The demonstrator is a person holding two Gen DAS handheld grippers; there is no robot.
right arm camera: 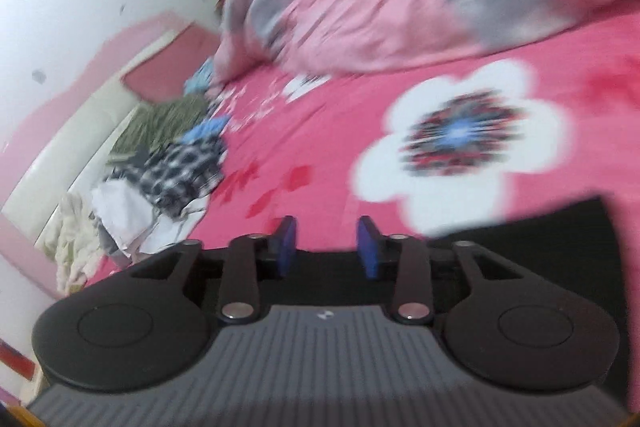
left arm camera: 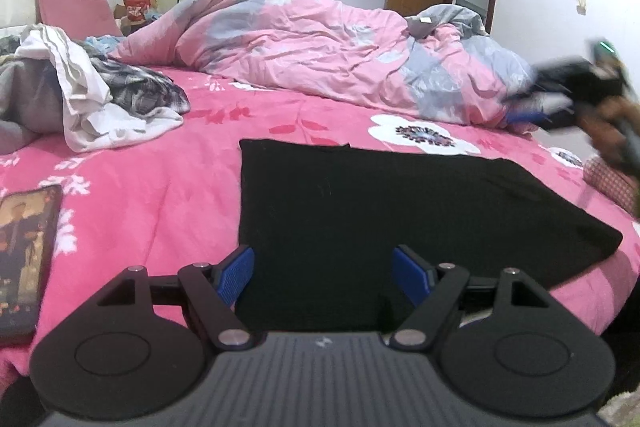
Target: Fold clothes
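bed (left arm camera: 168,187) in pink floral sheet, bunched quilt (left arm camera: 320,43) at the back. black garment (left arm camera: 380,211) lies flat on the sheet in front of me, straight-edged; could be partly folded or just spread, can't tell. heap of unfolded clothes (left arm camera: 92,95) well off to my left, so more looks left to fold. my left tongs (left arm camera: 322,277) hover over the garment's near edge, apart, holding nothing. left view shows my right tongs (left arm camera: 532,107) blurred near the quilt; right view, smeared, shows right tongs (right arm camera: 328,247) apart, empty. only the left view shows the phone (left arm camera: 24,259).
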